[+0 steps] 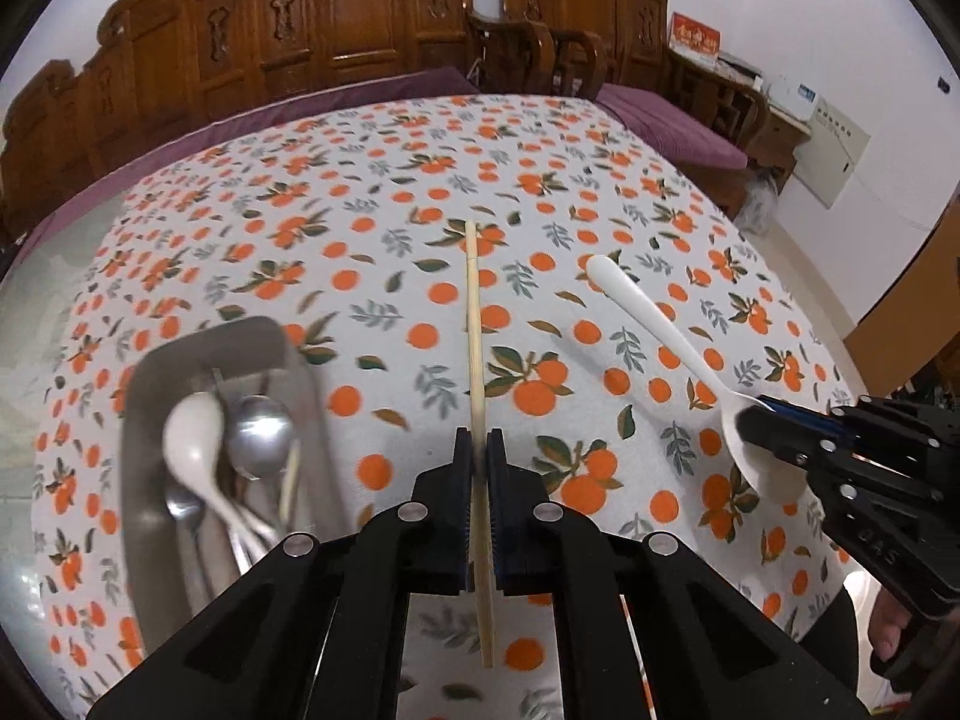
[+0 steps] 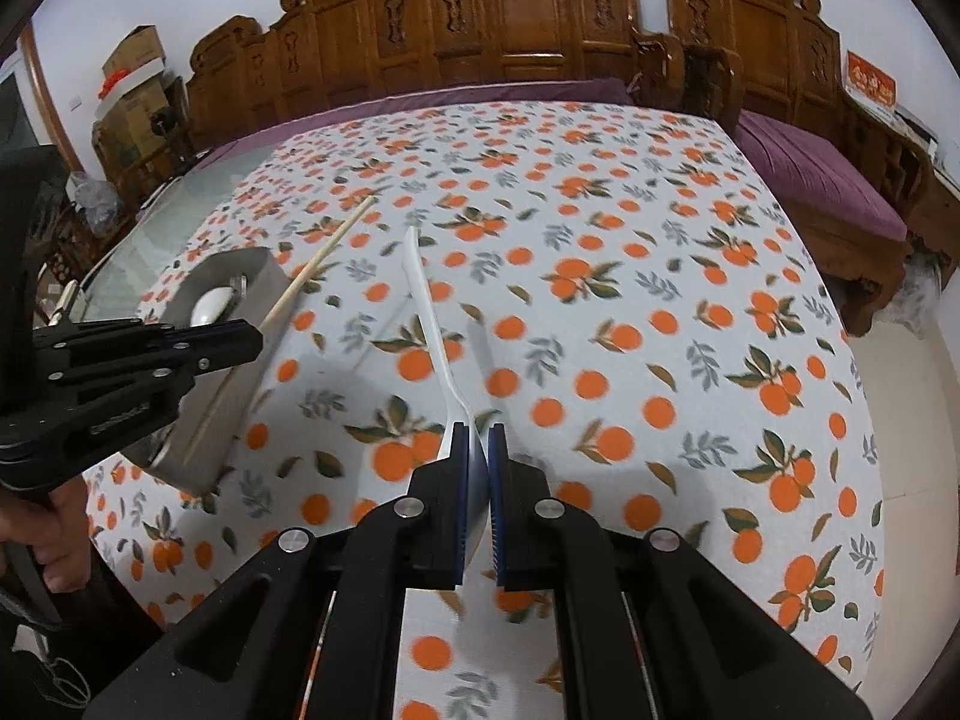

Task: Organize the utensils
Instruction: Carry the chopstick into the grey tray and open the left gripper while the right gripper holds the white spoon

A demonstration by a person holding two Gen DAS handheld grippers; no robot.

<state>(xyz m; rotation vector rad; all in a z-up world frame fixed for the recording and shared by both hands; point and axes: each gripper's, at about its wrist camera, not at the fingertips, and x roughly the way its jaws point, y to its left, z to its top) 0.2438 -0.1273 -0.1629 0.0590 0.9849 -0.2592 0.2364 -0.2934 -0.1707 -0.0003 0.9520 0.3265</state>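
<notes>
Gripping a chopstick [image 1: 477, 360] between nearly closed jaws, the left gripper [image 1: 478, 450] hangs low in the middle of its frame, the stick's long axis running straight ahead, up the frame. The metal tray [image 1: 141, 420] lies just lower left of it, already holding spoons, so this hand is the nearer one. The right gripper [image 2: 478, 444] is clamped on the bowl of a white spoon [image 2: 427, 324], handle pointing up the frame; from there the tray sits farther off, mid-left. Whether either utensil touches the tablecloth [image 2: 660, 252] is probably not decidable here.
</notes>
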